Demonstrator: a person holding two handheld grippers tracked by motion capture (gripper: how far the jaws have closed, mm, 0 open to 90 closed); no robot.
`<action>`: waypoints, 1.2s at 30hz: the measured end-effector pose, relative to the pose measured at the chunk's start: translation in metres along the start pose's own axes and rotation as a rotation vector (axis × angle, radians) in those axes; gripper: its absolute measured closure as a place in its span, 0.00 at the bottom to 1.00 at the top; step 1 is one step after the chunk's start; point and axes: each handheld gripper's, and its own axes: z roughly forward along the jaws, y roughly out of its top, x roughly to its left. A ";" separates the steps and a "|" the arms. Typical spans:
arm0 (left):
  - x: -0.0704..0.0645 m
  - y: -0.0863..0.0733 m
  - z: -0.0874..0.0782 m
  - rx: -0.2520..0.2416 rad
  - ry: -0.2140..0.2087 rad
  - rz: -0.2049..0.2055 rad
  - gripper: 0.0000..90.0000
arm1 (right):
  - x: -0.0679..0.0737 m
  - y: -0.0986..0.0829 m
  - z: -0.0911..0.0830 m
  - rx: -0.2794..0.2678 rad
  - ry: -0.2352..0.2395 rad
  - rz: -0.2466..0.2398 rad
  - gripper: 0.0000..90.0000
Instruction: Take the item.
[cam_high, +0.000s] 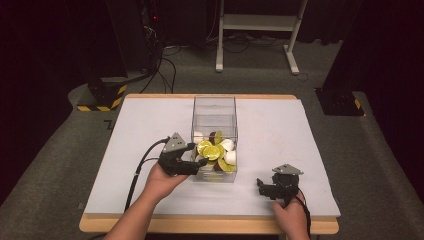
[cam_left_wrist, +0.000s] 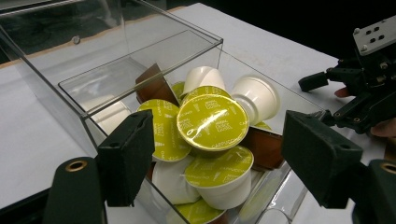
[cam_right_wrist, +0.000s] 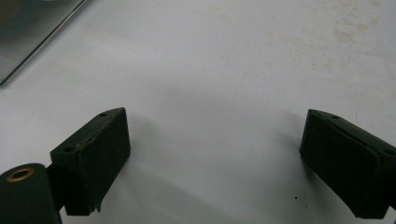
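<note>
A: How many tools are on the worktop (cam_high: 270, 125), and where?

B: Two. The left tool (cam_high: 196, 161) sits at the near left corner of the clear box (cam_high: 214, 107), which stands in the middle of the white worktop. The right tool (cam_high: 262, 186) is low over the bare worktop near the near edge, well apart from the box to its right.

A: What is the left tool doing?

B: In the left gripper view its jaws stand wide apart, one on each side of the pile of coffee capsules (cam_left_wrist: 212, 122) at the near end of the box. They grip nothing; the left jaw is just at the box's near wall.

A: And the right tool?

B: Also wide open and empty. In the right gripper view its two jaws frame plain white worktop, with one edge of the box showing at the far left corner.

A: How many capsules can you count?

B: In the left gripper view, about five with yellow-green foil lids facing up or sideways, three or four white cups turned on their sides, and two brown ones (cam_left_wrist: 153, 84). Some lie beneath others, so the full count cannot be told. The far half of the box is bare.

A: How many hands?

B: Two, one holding each tool, coming in from the near edge.
</note>
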 end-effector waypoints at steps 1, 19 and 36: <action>0.000 0.000 0.001 0.002 0.000 0.000 0.29 | 0.000 0.000 0.000 0.000 0.000 0.000 0.09; -0.004 0.001 0.024 0.031 -0.021 0.004 0.30 | 0.000 0.000 0.000 0.000 -0.001 0.000 0.09; -0.002 -0.002 0.042 0.081 -0.013 0.013 0.31 | 0.000 0.000 0.000 0.000 0.000 0.000 0.09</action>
